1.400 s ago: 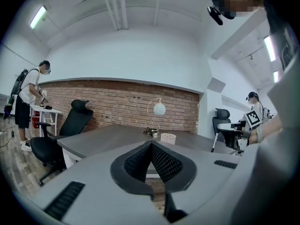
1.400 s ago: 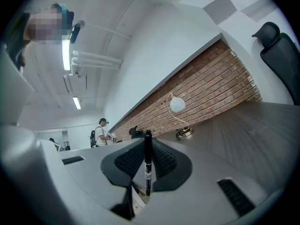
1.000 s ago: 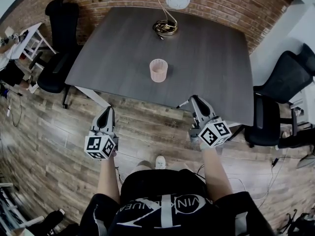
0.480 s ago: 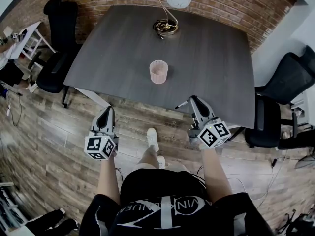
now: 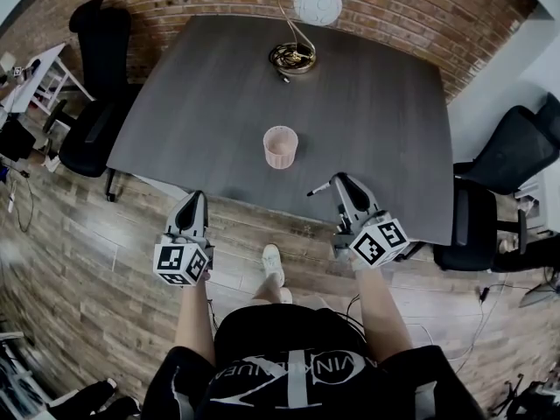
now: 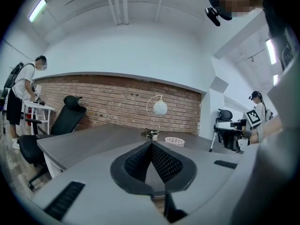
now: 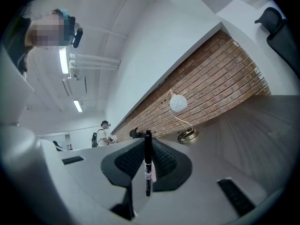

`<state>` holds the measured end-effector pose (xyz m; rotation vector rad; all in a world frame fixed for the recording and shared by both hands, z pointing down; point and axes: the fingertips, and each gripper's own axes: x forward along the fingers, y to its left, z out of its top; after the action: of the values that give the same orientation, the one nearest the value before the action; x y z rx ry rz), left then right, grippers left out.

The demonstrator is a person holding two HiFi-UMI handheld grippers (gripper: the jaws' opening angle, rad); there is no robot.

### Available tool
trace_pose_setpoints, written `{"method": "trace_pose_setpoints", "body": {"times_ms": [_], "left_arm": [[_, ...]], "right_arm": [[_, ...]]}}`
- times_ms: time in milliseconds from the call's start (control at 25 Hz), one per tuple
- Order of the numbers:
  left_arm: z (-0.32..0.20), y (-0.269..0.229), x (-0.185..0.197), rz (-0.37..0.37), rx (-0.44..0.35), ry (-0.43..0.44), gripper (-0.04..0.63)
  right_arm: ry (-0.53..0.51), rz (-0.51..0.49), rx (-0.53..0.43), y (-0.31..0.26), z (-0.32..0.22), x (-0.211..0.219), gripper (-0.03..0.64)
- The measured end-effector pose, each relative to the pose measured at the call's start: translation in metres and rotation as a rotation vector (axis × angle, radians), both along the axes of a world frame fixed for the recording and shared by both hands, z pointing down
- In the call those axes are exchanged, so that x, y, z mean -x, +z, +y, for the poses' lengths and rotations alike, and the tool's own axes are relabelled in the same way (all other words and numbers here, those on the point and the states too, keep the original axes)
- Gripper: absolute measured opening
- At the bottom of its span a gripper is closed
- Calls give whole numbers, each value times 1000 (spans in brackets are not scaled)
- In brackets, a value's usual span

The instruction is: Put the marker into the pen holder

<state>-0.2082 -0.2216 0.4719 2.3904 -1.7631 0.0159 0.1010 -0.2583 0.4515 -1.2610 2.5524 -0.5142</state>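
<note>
A pink mesh pen holder (image 5: 281,147) stands upright near the middle of the dark grey table (image 5: 376,103). My right gripper (image 5: 339,180) hovers over the table's near edge, right of and nearer than the holder, shut on a black marker (image 5: 320,187) that sticks out to the left. In the right gripper view the marker (image 7: 148,165) stands crosswise between the pads, gripper (image 7: 147,142). My left gripper (image 5: 194,197) hangs over the wooden floor short of the table, jaws shut with nothing in them. The left gripper view shows its tips (image 6: 151,145) meeting, and the holder (image 6: 174,140) beyond.
A lamp with a round white shade (image 5: 315,3) and coiled base (image 5: 293,56) stands at the table's far side by the brick wall. Black office chairs sit left (image 5: 96,129) and right (image 5: 503,160). A person (image 6: 21,95) stands at a white desk on the left.
The person has stepped closer to the table with one foot forward. Both grippers have come a little nearer the table; the right one still holds the marker.
</note>
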Motion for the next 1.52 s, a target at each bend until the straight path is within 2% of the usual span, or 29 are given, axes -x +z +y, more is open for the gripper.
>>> {"method": "trace_pose_setpoints", "body": {"times_ms": [840,1200,1520], "left_arm": [[-95,3,-23,2,24,78,14],[-130,5,-35,7,23,121,14],[-149,9,-40,1,27,155,14]], "right_arm": [[-124,-84,-23,-27,-76,36,52],[-122,-145,-6,-32,-103,39,52],[-123,-66,16,-13,-121,59,52]]}}
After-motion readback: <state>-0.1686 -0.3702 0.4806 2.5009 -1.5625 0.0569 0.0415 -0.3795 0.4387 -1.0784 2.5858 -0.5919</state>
